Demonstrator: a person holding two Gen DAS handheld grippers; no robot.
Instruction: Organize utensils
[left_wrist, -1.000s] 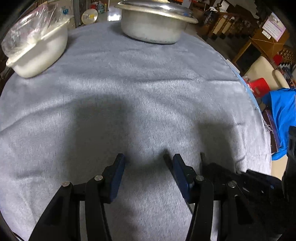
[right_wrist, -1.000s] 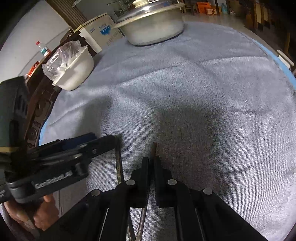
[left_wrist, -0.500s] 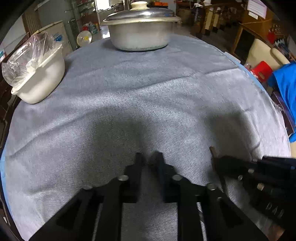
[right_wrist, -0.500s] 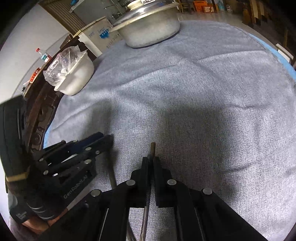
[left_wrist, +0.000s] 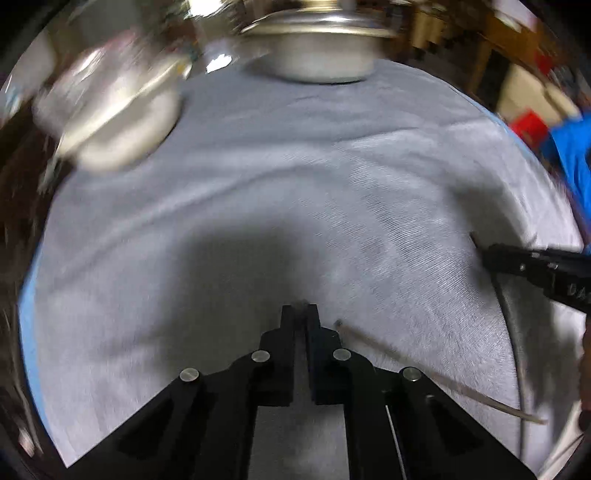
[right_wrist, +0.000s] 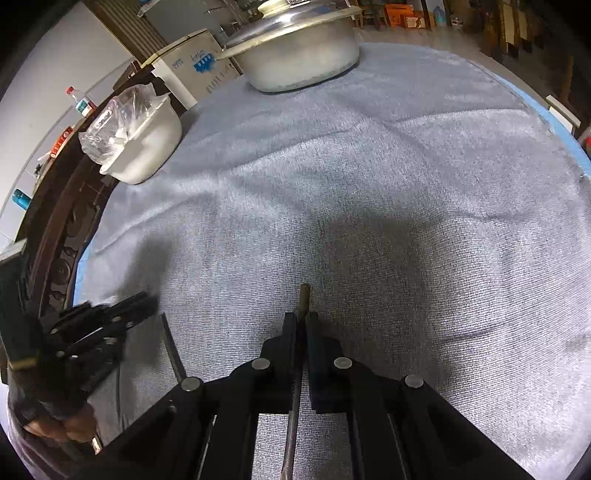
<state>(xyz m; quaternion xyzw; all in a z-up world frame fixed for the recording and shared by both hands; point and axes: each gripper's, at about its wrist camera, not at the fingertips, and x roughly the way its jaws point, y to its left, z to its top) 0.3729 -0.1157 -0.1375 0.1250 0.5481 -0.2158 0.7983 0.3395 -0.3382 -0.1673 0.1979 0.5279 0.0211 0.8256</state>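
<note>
My right gripper (right_wrist: 300, 320) is shut on a thin chopstick (right_wrist: 305, 295) whose tip pokes out past the fingertips, low over the grey tablecloth (right_wrist: 369, 192). It shows at the right of the left wrist view (left_wrist: 491, 258). My left gripper (left_wrist: 300, 312) is shut, with something small and dark just showing between its tips; I cannot tell what. It shows at the left of the right wrist view (right_wrist: 144, 301). A pale chopstick (left_wrist: 436, 373) lies on the cloth right of the left gripper. A dark chopstick (right_wrist: 173, 350) lies between the grippers.
A lidded metal pot (right_wrist: 299, 55) stands at the far side of the round table. A white bowl with a clear plastic bag (right_wrist: 144, 136) stands at the far left. Dark wooden furniture (right_wrist: 59, 229) borders the table's left edge.
My left gripper closed from wide open to shut and swung left, blurring its view. The right gripper kept its hold on the chopstick and barely moved.
</note>
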